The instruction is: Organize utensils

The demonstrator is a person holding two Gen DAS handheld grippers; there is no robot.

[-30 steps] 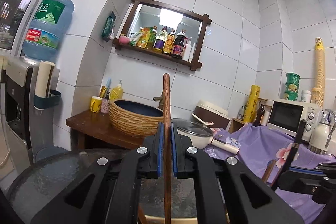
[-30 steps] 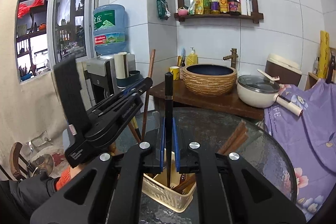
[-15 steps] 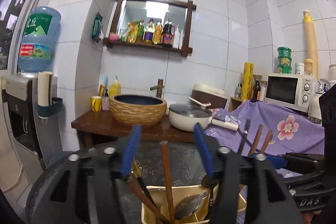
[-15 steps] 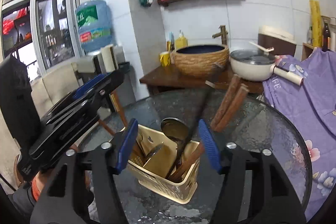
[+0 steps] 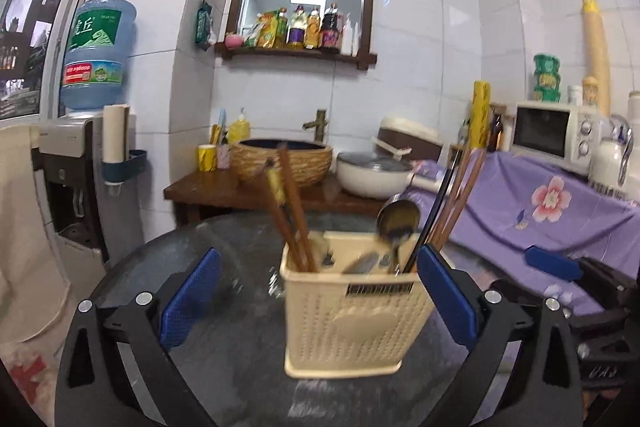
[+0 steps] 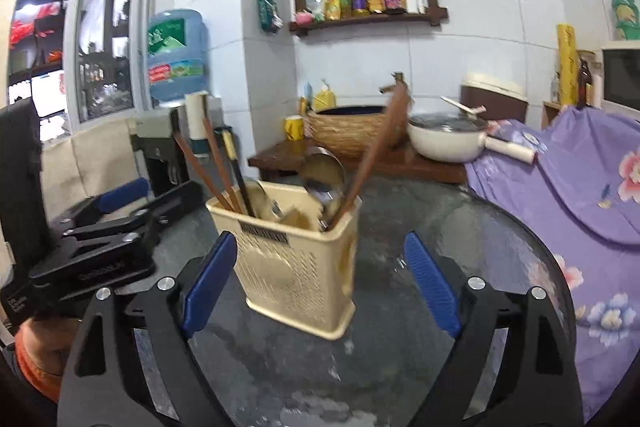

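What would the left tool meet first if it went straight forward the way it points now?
Most likely the cream utensil basket on the glass table. It stands between the opening jaws of the left tool, touching neither pad. Depth is unclear, but nothing shows in front of it.

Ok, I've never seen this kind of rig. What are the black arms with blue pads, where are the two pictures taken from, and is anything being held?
No robot: a person carries two hand-held grippers, each with a fisheye camera looking along its fingers. The left gripper and right gripper each frame the cream utensil basket on a round glass table. Chopsticks and a metal spoon stand in it. Both sets of jaws are opening, their blue pads clear of the basket, so nothing is held.
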